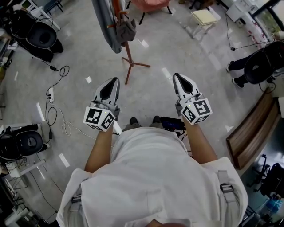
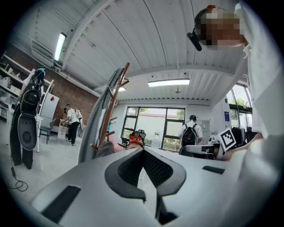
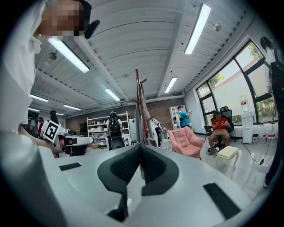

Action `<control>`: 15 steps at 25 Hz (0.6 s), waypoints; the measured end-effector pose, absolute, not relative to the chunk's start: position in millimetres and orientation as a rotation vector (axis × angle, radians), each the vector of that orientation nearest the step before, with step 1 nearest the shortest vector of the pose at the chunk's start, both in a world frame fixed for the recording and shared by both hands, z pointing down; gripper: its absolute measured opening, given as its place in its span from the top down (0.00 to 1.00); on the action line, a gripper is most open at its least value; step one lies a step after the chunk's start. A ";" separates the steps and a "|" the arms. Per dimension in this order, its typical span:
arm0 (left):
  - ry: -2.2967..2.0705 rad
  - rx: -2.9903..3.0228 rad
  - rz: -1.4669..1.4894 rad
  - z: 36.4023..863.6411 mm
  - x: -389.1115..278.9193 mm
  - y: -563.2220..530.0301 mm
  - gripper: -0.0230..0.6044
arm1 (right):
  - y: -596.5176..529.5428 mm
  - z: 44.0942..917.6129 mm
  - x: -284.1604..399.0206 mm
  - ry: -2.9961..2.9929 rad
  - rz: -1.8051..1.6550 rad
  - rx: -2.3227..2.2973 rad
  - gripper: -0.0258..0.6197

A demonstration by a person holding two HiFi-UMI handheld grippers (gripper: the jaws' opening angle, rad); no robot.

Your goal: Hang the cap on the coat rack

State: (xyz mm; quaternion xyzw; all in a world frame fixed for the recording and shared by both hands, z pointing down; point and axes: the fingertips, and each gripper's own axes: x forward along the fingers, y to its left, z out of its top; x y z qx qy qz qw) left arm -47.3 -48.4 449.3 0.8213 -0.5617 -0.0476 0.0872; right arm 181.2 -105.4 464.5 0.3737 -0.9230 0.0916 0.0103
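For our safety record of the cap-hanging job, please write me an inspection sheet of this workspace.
Surface: grey floor; no table in view.
Job's things: coat rack stands ahead; a grey garment and a dark item hang on it; whether the dark item is the cap cannot be told.
Clutter: cream stool and pink chair beyond the rack.
Grippers: left gripper and right gripper both shut, nothing held.
Cables: white power strip with looped cable on the floor at left.
Surroundings: wooden bench at right; seated person far off.
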 end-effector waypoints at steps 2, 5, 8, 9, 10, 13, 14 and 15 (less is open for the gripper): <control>-1.643 2.459 -0.128 450.2 -33.1 -53.0 0.94 | -107.4 465.6 193.7 -2.876 0.290 1.176 0.92; -1.615 2.469 -0.117 452.5 -18.4 -59.0 0.94 | -111.5 469.0 206.7 -2.880 0.298 1.181 0.92; -1.599 2.475 -0.118 451.8 -9.4 -65.7 0.94 | -117.0 474.3 214.5 -2.885 0.316 1.166 0.92; -1.589 2.473 -0.119 451.6 -7.2 -67.8 0.94 | -118.9 475.0 215.9 -2.887 0.321 1.159 0.92; -1.578 2.473 -0.119 450.9 -5.2 -69.4 0.94 | -120.4 474.8 216.7 -2.890 0.322 1.152 0.92; -1.551 2.483 -0.111 447.0 -1.0 -71.8 0.94 | -123.0 469.9 215.2 -2.903 0.312 1.130 0.92; -1.549 2.486 -0.108 445.8 -0.4 -72.5 0.94 | -123.6 468.3 213.6 -2.909 0.307 1.120 0.92; -1.548 2.487 -0.106 445.1 0.3 -73.3 0.94 | -124.1 467.5 211.8 -2.913 0.303 1.108 0.92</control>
